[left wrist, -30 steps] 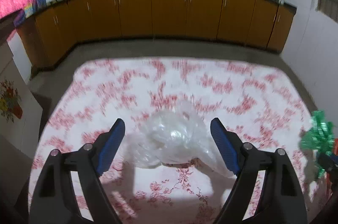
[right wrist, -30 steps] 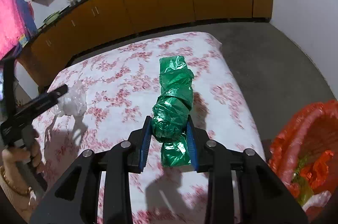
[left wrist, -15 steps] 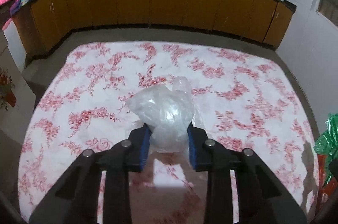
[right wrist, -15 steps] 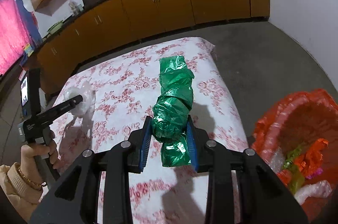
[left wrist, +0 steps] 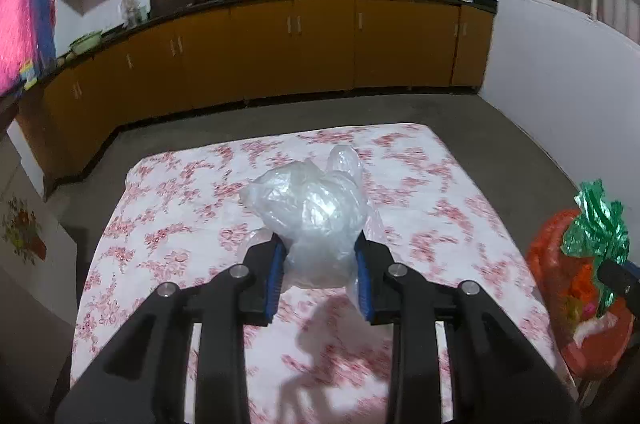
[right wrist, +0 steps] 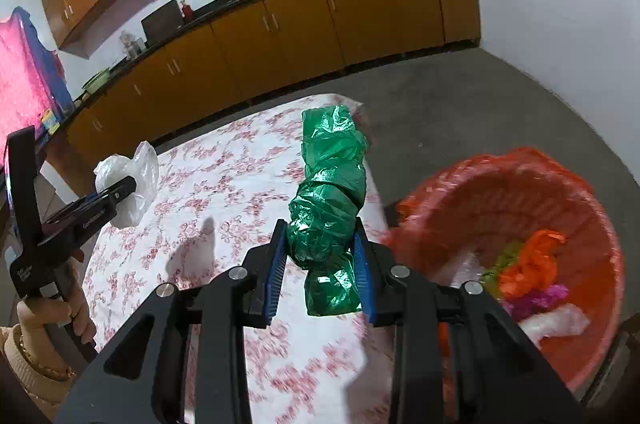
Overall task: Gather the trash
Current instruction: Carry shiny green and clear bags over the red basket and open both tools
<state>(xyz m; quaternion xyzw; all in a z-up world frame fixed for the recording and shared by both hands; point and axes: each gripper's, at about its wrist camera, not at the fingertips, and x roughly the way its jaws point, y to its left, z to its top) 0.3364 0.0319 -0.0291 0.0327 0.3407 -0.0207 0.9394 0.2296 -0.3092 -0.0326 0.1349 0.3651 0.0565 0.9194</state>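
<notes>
**Two bags, two grips**

Two bags are held up off the table (left wrist: pixel 460 191). The clear bag (left wrist: pixel 316 220) sits in the middle of the left wrist picture. The green bag (right wrist: pixel 328 207) sits in the middle of the right wrist picture. The bin (right wrist: pixel 600 207) is at the lower right there, with trash inside.

Both bags look very light, soft and crinkly. They may be slippery too, so I think a squeeze on the fat bunched part is best.

The left gripper (left wrist: pixel 320 278) is mostly closed, and its blue pads press the clear bag's bottom. The right gripper (right wrist: pixel 320 278) is mostly closed too, pinching the green bag low down.
</notes>
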